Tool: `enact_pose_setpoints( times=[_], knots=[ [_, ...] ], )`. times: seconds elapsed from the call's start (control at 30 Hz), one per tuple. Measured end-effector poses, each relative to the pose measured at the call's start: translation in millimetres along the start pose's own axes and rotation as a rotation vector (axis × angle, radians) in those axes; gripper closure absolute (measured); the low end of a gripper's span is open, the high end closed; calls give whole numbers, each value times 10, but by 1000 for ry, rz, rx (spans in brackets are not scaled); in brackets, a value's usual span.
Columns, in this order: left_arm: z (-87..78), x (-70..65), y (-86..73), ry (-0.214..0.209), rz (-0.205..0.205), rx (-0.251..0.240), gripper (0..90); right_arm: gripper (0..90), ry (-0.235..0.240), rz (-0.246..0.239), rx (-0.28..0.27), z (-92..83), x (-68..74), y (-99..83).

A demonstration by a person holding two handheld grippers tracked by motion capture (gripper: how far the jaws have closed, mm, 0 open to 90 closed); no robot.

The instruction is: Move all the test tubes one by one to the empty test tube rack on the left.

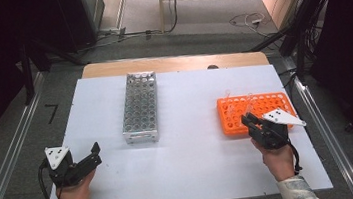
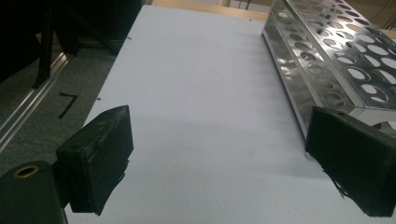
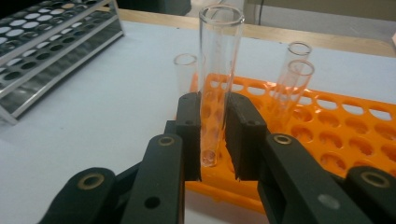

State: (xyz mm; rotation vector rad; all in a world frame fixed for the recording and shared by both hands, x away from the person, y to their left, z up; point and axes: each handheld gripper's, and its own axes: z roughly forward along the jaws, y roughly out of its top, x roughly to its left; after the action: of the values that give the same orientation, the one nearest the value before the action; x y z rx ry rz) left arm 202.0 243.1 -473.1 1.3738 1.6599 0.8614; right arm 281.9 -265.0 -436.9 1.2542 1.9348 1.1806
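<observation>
One glass tube (image 3: 218, 70) is clamped in the right claw (image 3: 214, 135), upright above the orange rack's (image 1: 271, 106) near-left corner, mouth up, rounded bottom down, long axis near vertical. My call: keep it plumb while moving it. Left claw (image 2: 219, 154) hangs wide open, empty, beside the metal rack (image 1: 140, 106) on the table (image 1: 190, 153).

White-topped desk (image 1: 193, 173) with wooden far edge (image 1: 175, 62). Grey carpet floor (image 1: 14, 148), metal rails (image 1: 2, 174) along both sides. Black "7" mark (image 1: 52, 112) on the floor at left. Cables (image 1: 248, 20) on the floor beyond the desk. Dark surroundings, dim light.
</observation>
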Motion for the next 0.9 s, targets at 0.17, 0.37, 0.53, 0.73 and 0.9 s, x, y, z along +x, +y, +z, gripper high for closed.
enact_pose_setpoints(
  times=[0.17,0.37,0.53,0.73,0.9],
  knots=[
    [-18,-68,13,-24,1,-8,78,739,34,-10,0,-28,99,15],
    [-10,-172,29,-55,19,-8,79,739,91,-44,12,16,289,30],
    [0,-261,45,-73,34,-10,79,739,117,-66,23,68,391,34],
    [5,-394,73,-118,48,-5,84,739,156,-93,36,150,548,40],
    [1,-576,105,-166,79,-13,87,739,187,-115,47,223,659,48]
  ],
)
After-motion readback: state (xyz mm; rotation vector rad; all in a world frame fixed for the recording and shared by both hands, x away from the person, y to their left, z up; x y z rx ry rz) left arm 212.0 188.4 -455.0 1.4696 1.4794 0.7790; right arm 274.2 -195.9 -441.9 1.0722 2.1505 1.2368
